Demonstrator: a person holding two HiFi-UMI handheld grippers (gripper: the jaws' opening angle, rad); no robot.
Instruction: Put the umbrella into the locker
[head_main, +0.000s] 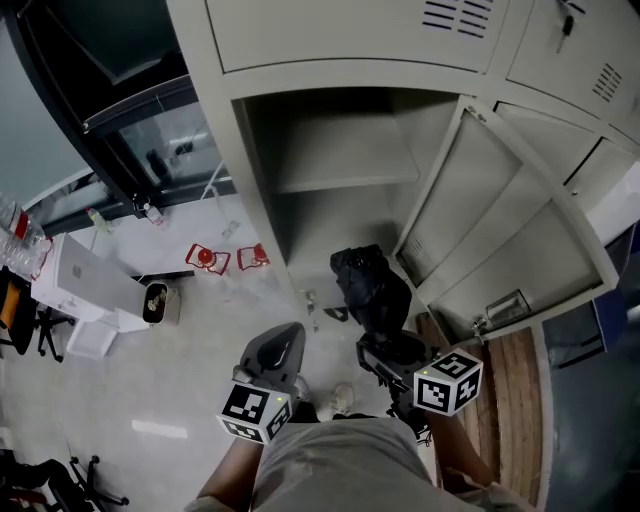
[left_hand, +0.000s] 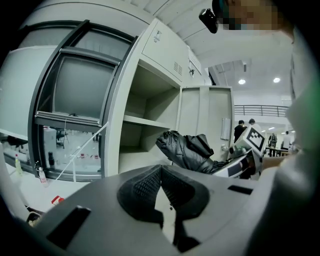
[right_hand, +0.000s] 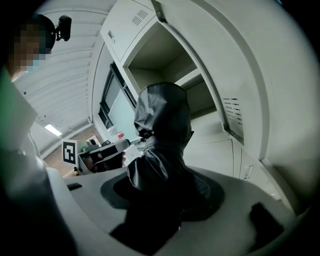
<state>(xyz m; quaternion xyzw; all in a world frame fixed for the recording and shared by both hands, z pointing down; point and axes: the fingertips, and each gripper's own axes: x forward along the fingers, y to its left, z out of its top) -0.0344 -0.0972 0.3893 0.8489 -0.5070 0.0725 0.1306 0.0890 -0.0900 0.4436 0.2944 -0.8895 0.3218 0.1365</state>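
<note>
Right gripper (head_main: 388, 340) tips slightly downward, clamped on the folded black umbrella (head_main: 368, 285), whose free end sits right at the mouth of the open locker (head_main: 262, 190). Left gripper (head_main: 280, 345) rides alongside, nearly level, jaws pressed together, empty.

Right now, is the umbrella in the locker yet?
Not yet. Done: the locker door is open. In hand: the right gripper holds the umbrella in front of the opening. Left: move it inside onto a shelf and let go.
</note>
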